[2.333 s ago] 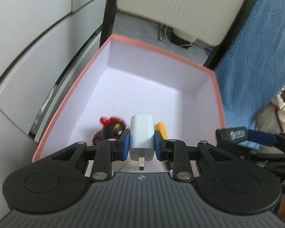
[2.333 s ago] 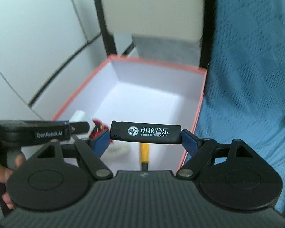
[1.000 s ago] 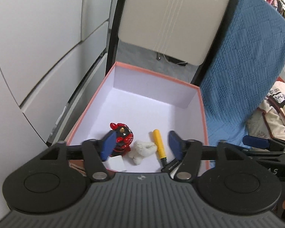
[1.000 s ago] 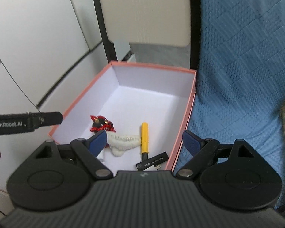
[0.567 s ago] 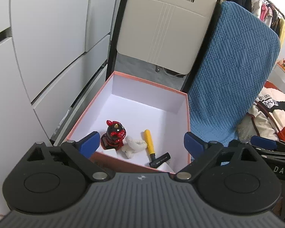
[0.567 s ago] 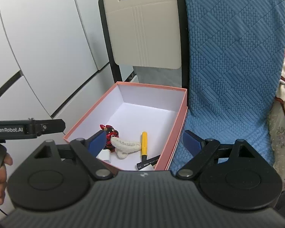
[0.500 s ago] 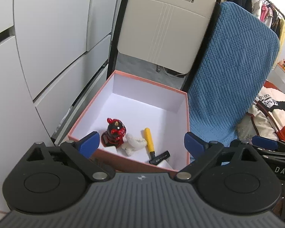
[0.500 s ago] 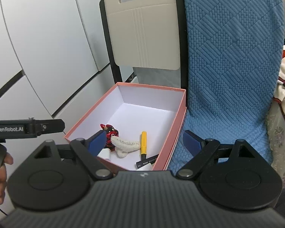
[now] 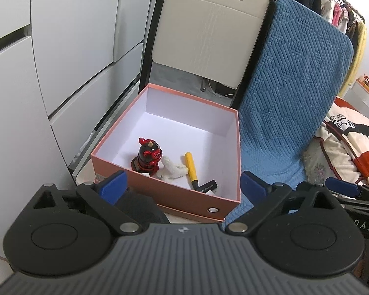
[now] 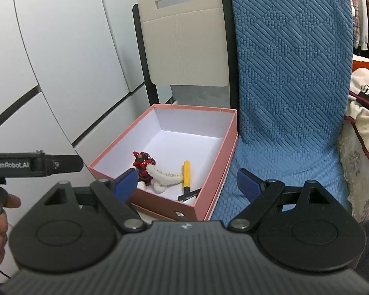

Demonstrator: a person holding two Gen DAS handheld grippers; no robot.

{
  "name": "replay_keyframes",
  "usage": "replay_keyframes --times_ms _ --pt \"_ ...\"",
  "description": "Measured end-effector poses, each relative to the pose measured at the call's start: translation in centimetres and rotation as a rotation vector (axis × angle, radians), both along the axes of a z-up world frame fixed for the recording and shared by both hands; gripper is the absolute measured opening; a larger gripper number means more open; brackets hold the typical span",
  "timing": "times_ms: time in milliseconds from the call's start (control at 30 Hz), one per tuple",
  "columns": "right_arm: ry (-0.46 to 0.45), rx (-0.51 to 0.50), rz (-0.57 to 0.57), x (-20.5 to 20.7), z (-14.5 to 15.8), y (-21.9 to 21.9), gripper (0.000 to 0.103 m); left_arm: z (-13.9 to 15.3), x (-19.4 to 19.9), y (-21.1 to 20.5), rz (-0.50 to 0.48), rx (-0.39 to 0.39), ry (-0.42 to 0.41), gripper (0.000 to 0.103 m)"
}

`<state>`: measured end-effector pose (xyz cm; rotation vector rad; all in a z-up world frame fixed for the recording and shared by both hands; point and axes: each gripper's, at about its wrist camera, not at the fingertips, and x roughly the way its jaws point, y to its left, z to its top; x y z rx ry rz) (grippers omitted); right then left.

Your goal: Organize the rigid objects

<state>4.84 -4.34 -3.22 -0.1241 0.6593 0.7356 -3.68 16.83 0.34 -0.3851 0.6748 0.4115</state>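
We hold our left gripper [image 9: 183,184] up in the air, and its two blue fingers [image 9: 113,186] are spread wide with nothing between them. Our right gripper [image 10: 193,184] is the same: its blue fingers [image 10: 248,184] are far apart and hold nothing.

In front of us sits a pink cardboard box with white insides [image 9: 164,194]. Both grippers are on the near side of it, above its front wall, and they do not touch it. A small round silver button [image 9: 211,210] sits on the front wall of the box.

Inside the box, close to the front wall, a few things lie together. A little black and red toy figure with a horn [image 9: 148,156] stands up on the left. A fluffy white soft toy [image 9: 172,170] lies right beside it and touches it. Next to that lies a small tool with a yellow handle [image 9: 191,166]. A black stick with white letters on it [image 9: 207,186] lies at the black end of the tool, near the front right corner. From the right camera we also see a small white thing [image 10: 141,185] tucked behind the finger, but we cannot tell what it is.

A blue bumpy cushion [image 10: 283,86] leans up on the right side of the box and touches it. A cream chair back with a black frame [image 9: 209,34] stands behind the box. White cupboard doors [image 9: 61,49] are on the left.
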Motion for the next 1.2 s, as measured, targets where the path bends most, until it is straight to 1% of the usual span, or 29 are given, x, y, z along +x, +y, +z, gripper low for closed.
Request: replay_keyframes --times_ms 100,467,600,1000,1200 --pt "0.005 -0.005 0.0 -0.1 -0.3 -0.2 0.089 -0.2 -0.2 -0.2 0.001 0.005 0.001 0.1" --pt "0.019 -0.008 0.01 -0.2 -1.6 -0.4 0.089 -1.4 -1.1 0.0 0.05 0.01 0.001 0.1" --pt "0.014 -0.025 0.02 -0.2 -1.9 -0.1 0.089 -1.7 -1.6 0.0 0.063 0.013 0.001 0.1" --pt "-0.012 -0.038 0.034 -1.1 -1.5 0.2 0.089 -1.7 -2.0 -0.1 0.042 0.004 -0.003 0.1" --pt "0.002 -0.032 0.035 -1.0 -1.9 0.3 0.089 -1.8 -1.9 -0.2 0.032 0.012 0.001 0.1"
